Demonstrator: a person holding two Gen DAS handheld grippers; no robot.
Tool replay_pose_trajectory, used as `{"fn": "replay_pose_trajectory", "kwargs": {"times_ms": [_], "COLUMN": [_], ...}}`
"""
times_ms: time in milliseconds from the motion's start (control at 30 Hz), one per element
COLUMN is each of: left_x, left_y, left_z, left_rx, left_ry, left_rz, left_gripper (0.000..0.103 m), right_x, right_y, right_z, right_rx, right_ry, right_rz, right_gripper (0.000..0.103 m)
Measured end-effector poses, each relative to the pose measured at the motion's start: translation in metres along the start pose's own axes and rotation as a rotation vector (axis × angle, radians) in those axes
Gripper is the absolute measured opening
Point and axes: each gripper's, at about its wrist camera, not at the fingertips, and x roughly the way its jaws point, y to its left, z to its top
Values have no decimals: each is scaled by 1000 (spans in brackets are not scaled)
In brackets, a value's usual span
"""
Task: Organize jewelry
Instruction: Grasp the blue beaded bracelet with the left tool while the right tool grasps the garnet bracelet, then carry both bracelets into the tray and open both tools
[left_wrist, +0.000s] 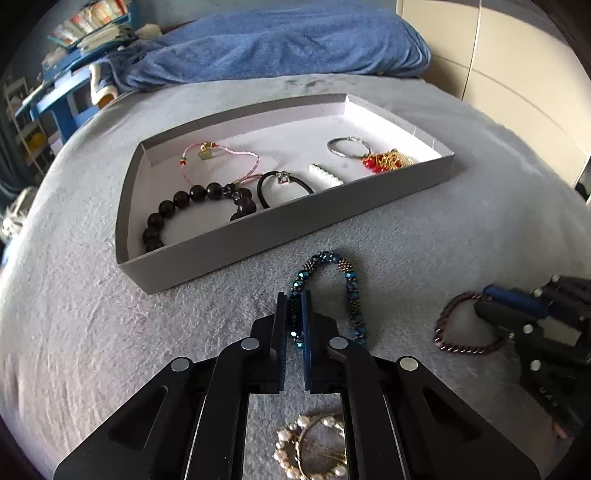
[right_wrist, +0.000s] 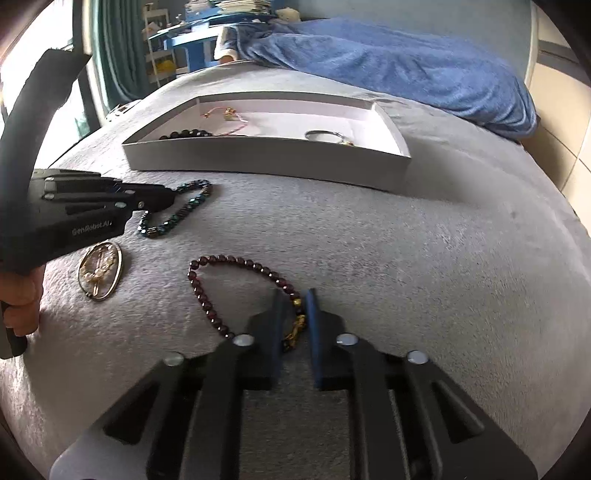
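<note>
Tray (left_wrist: 207, 254) holding perhaps six pieces, left claw (left_wrist: 294, 295) pinching blue bracelet (left_wrist: 349, 291), right claw (right_wrist: 295, 295) pinching garnet bracelet (right_wrist: 207, 302).

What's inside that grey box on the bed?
The grey box holds a black bead bracelet, pink cord bracelet, black hair tie, pearl piece, silver ring and red-gold jewelry. Its near wall hides some contents.

A home bedroom: a grey bedspread (left_wrist: 110, 350), blue pillow (left_wrist: 288, 40), and cluttered blue shelves (left_wrist: 74, 66).
</note>
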Motion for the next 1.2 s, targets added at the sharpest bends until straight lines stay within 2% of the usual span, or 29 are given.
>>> {"fn": "replay_pose_trajectory", "kwargs": {"times_ms": [200, 400, 633, 900, 1200], "left_x": [-25, -57, -77, -90, -83], "left_y": [-2, 12, 31, 43, 54], "left_z": [7, 16, 32, 52, 80], "left_rx": [-14, -49, -92, -72, -125], "left_ry": [-44, -101, -138, -180, -216], "left_rz": [-38, -59, -74, -78, -130], "left_gripper": [7, 7, 7, 7, 7], "right_x": [-7, -29, -43, -50, -47], "right_y": [-8, -17, -25, -39, -61], "right_z": [6, 24, 54, 85, 120], "right_rx": [73, 129, 112, 67, 128], "right_ry": [-9, -63, -93, -126, -182], "right_rz": [80, 145, 159, 143, 163], "right_gripper": [7, 6, 6, 6, 6]}}
